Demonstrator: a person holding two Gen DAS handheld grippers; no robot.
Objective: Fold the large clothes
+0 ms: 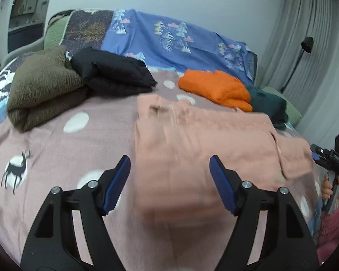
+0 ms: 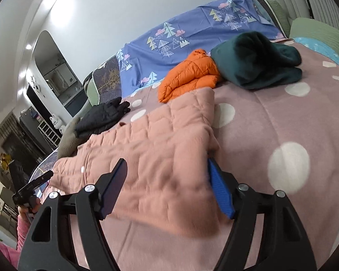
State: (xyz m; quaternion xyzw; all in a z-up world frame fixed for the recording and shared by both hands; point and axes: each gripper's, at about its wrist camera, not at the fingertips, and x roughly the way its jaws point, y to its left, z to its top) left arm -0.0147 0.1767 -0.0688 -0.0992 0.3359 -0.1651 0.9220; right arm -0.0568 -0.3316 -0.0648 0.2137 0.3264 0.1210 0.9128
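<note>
Blue-padded fingers of the left hand-held gripper (image 1: pixel 169 185) fill the bottom of its view, spread wide apart with nothing between them, hovering over the near end of a pink quilted jacket (image 1: pixel 203 149) that's lying on the bed (image 1: pixel 56 153). Same deal on the other side: the right hand-held gripper (image 2: pixel 167 187) is wide open too, though its right finger looks tucked right up against the jacket's edge, so I can't say for sure whether it's touching the fabric or just beside it. The jacket sits roughly mid-bed on the pink polka-dot blanket and looks partly folded already, kind of a long rectangle with what seems to be a sleeve laid over it, but the left view is blurry so don't quote me on the details. As for progress, I'd say we're a good way in: a brown fleece (image 1: pixel 45 88) and a black puffer (image 1: pixel 113 72) are stacked up folded on the left side, and an orange puffer (image 2: pixel 187 76) plus a dark green sweater (image 2: pixel 257 58) are bundled near the blue tree-print sheet (image 1: pixel 169 38) at the back. So four pieces look done and the pink one probably needs another fold or two.
</note>
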